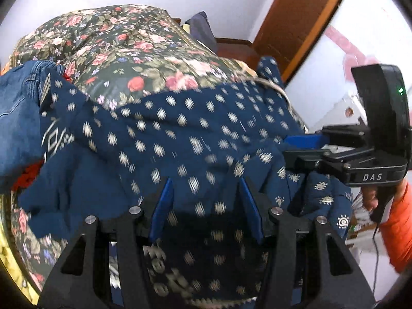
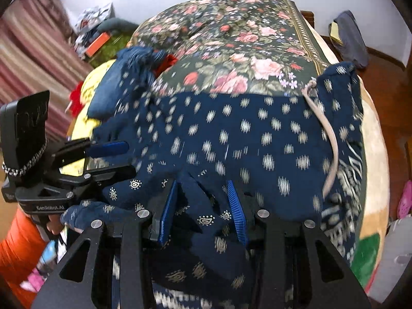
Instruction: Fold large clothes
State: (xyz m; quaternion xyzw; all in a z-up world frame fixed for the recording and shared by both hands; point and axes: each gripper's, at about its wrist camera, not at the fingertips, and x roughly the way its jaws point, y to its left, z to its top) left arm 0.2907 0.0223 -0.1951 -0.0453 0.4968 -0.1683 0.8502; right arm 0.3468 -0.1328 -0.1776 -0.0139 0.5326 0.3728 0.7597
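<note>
A large navy garment with cream dot and paisley print (image 1: pixel 180 134) lies spread across the bed; it also shows in the right wrist view (image 2: pixel 244 134). A pale drawstring (image 2: pixel 332 144) runs over its right part. My left gripper (image 1: pixel 206 182) is open, its blue pads (image 1: pixel 162 213) spread wide with the near edge of the cloth bunched between and under them. My right gripper (image 2: pixel 203 182) is open too, with folds of the same cloth between its blue pads (image 2: pixel 237 211). Each gripper shows in the other's view, the right one (image 1: pixel 306 146) and the left one (image 2: pixel 113 154), both at the garment's near edge.
A floral bedspread (image 1: pixel 123 51) covers the bed behind the garment. Blue jeans (image 1: pixel 18 118) and red cloth lie at the left. A wooden door frame (image 1: pixel 291 25) stands at the right. A striped curtain (image 2: pixel 28 59) and clutter are at the left. An orange sleeve (image 1: pixel 399 226) is near.
</note>
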